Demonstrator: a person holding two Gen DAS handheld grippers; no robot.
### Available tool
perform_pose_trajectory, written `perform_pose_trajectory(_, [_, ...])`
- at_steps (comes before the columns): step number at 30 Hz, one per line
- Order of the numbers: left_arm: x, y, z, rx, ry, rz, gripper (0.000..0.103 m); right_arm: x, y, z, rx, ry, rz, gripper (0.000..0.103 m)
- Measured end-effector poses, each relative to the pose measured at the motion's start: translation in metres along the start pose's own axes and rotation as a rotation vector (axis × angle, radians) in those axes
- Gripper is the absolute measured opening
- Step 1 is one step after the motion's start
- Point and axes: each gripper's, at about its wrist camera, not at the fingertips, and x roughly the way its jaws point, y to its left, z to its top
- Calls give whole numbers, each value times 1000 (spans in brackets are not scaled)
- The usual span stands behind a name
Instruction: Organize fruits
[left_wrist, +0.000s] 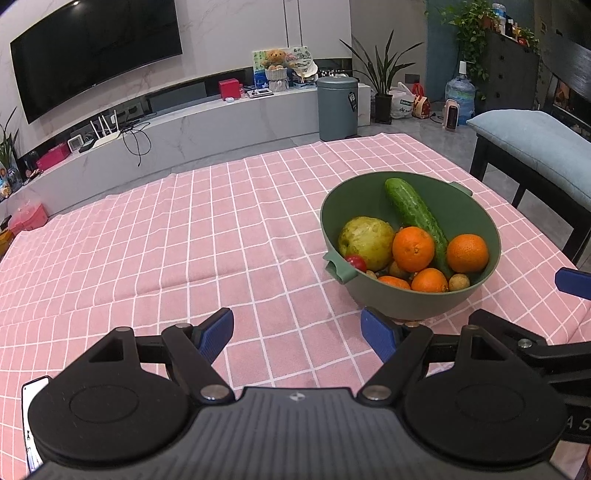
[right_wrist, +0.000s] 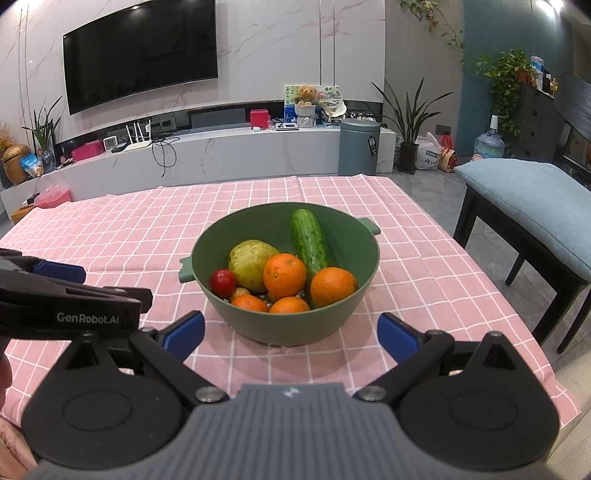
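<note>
Both grippers hang low over the near edge of the worktop (right_wrist: 110, 229), jaws spread wide and holding nothing: the right gripper (right_wrist: 291, 334) faces the green bowl (right_wrist: 236, 317) squarely, while the left gripper (left_wrist: 297, 332) sits off to its left side with the bowl ahead and to the right. All the produce is piled inside that bowl: a cucumber (right_wrist: 309, 242) leaning against the far wall, a yellow-green fruit (right_wrist: 249, 264), several oranges (right_wrist: 285, 275), a small red fruit (right_wrist: 223, 281) and some brown ones half buried underneath. Picking from a heap is the risk here, I judge: lifting one orange may let its neighbours roll, or tip the propped cucumber. Round, smooth skins could slip from the pads. A jaw catching the rim might drag the bowl across the checked cloth (left_wrist: 147, 240), and the two grippers are close enough to collide.
</note>
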Motion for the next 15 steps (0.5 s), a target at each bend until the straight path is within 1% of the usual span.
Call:
perform_pose_trajectory(10, [1,6,3,-29,8,-22,92,3,1,0,-7,15,2,96])
perform_pose_trajectory(15, [0,6,2,-28,4,-30,92,3,1,0,-7,18,3,96])
